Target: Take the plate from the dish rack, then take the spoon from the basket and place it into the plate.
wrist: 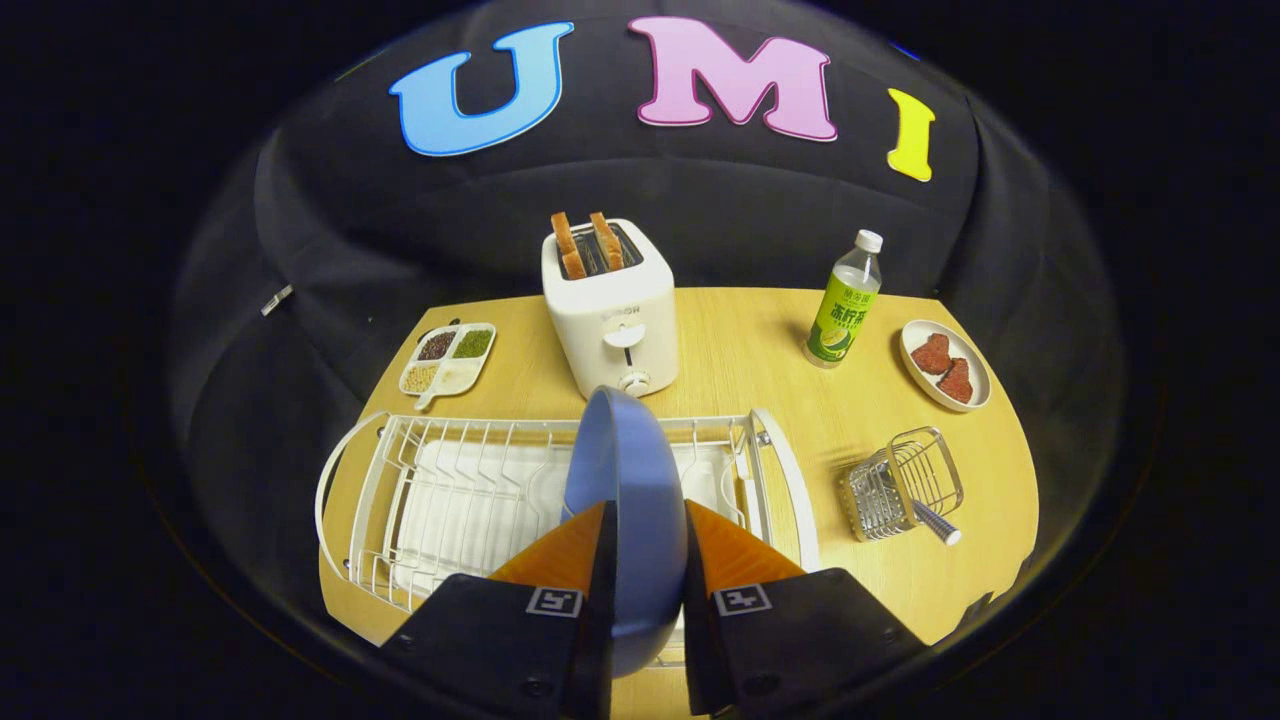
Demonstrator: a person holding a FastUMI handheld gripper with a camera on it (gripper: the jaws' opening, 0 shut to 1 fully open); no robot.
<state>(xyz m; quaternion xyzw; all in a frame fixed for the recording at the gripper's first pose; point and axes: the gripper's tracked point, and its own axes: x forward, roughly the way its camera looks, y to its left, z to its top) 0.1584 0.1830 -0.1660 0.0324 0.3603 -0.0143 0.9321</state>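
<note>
Staged kitchen booth, toaster [610, 305], dish rack [450, 490], wooden table [750, 340], black cloth wall [400, 230]

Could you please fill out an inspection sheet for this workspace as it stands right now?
Surface: wooden table, bare patches between items.
Job's things: blue plate on edge over the white rack; spoon handle sticking out of the wire basket, right of the rack.
Clutter: toaster with two toast slices, bottle, sectioned tray, dish of meat.
Grippers: gripper shut on plate, a finger on each face.
Cables: nothing seen.
Surroundings: black cloth wall.
</note>
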